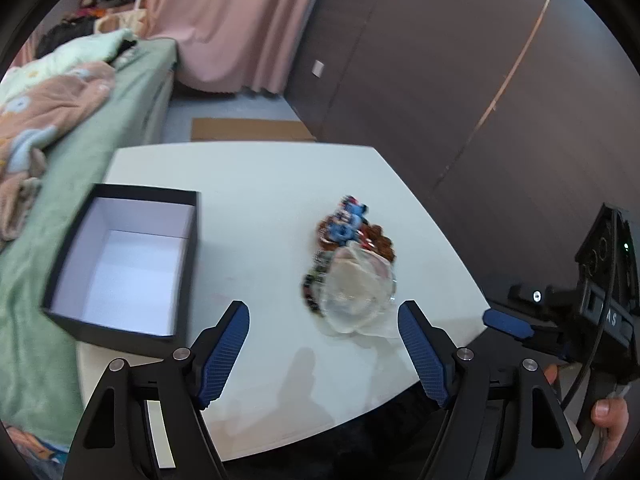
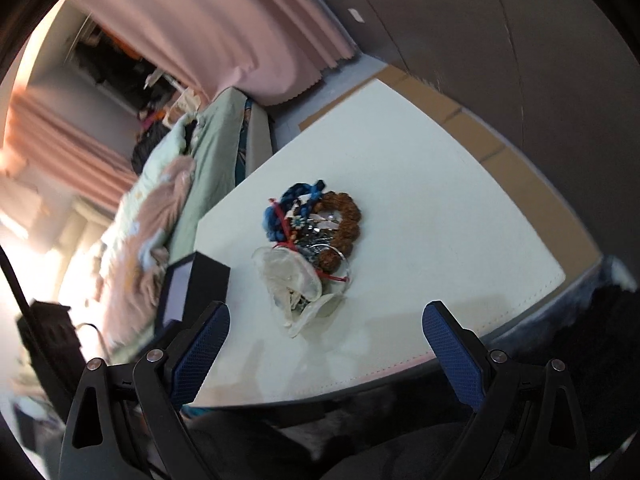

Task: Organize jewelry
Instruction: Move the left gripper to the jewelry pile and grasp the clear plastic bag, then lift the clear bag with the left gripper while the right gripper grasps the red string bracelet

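a white surface is seen from both wrist views, with a heap of jewelry lying near its middle. the heap is made up of blue beaded pieces, a brown beaded bracelet, red cord and some silvery bits; the finer pieces are too blurred to be told apart. a crumpled clear plastic bag lies against the near side of the jewelry, touching it and partly covering it.

an open black box with a white inside is set to the left of the jewelry, well apart from it, at the edge of the surface nearest the bed. nothing can be made out inside the box. beyond the jewelry, a pink curtain and a dark wall are seen.

the left gripper is held above the near edge of the surface, just short of the plastic bag; its blue-padded fingers are spread, with nothing between them. the right gripper is held on the near side of the jewelry too, its fingers spread wide and empty, the bag lying just beyond them. in the left wrist view the right gripper's body is seen to the right of the jewelry, with a hand on its handle.
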